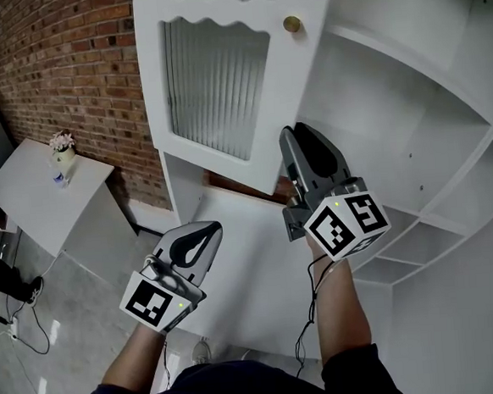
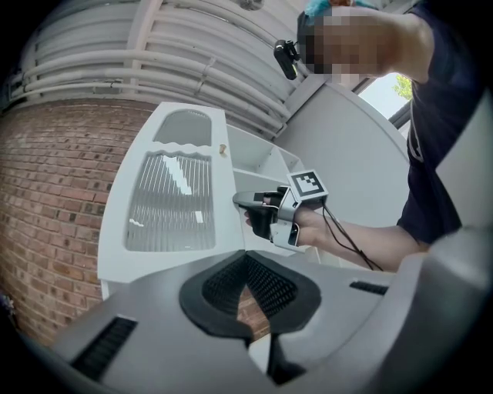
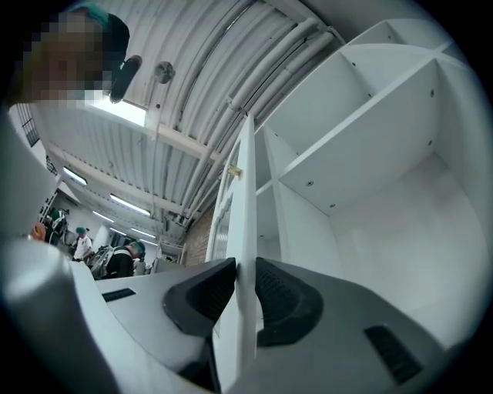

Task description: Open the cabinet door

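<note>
The white cabinet door (image 1: 221, 83) with a ribbed glass pane and a brass knob (image 1: 291, 24) stands swung out from the cabinet. My right gripper (image 1: 291, 137) reaches up to the door's free edge below the knob. In the right gripper view the door's thin edge (image 3: 245, 200) runs between the pads of the right gripper (image 3: 245, 269), which press on both its sides. My left gripper (image 1: 207, 231) hangs lower left, in front of the door, shut and holding nothing. The left gripper view shows the door's front (image 2: 173, 200) and the right gripper (image 2: 243, 202) at its edge.
Bare white shelves (image 1: 412, 136) fill the open cabinet on the right. A red brick wall (image 1: 50, 71) stands on the left. In front of it is a small white table (image 1: 25, 184) with a flower vase (image 1: 63, 155). Cables lie on the floor (image 1: 19, 329).
</note>
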`<action>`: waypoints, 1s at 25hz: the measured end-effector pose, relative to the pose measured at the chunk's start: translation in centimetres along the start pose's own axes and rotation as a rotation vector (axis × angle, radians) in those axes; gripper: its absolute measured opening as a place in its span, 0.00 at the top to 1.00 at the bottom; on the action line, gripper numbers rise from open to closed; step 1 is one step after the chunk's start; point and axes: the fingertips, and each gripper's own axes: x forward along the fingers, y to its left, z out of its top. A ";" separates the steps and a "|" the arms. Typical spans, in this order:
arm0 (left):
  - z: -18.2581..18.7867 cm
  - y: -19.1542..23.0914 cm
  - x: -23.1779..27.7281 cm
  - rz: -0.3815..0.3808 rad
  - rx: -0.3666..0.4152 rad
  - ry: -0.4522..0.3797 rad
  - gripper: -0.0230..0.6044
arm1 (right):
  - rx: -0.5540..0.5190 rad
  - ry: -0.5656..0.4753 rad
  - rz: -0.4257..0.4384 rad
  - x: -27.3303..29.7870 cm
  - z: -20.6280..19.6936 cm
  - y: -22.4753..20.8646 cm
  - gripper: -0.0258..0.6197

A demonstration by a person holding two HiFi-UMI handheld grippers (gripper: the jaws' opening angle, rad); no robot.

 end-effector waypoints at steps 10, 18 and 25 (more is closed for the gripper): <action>-0.6 -1.4 -1.5 0.024 -0.030 -0.001 0.95 | -0.120 -0.039 0.057 -3.2 1.4 6.5 0.83; -0.7 -0.9 -4.3 0.096 -0.032 0.018 0.95 | -0.121 -0.074 0.095 -4.2 1.9 9.5 0.83; -1.2 0.2 -7.2 0.149 -0.040 0.057 0.95 | -0.180 -0.104 0.169 -3.4 2.4 14.5 0.83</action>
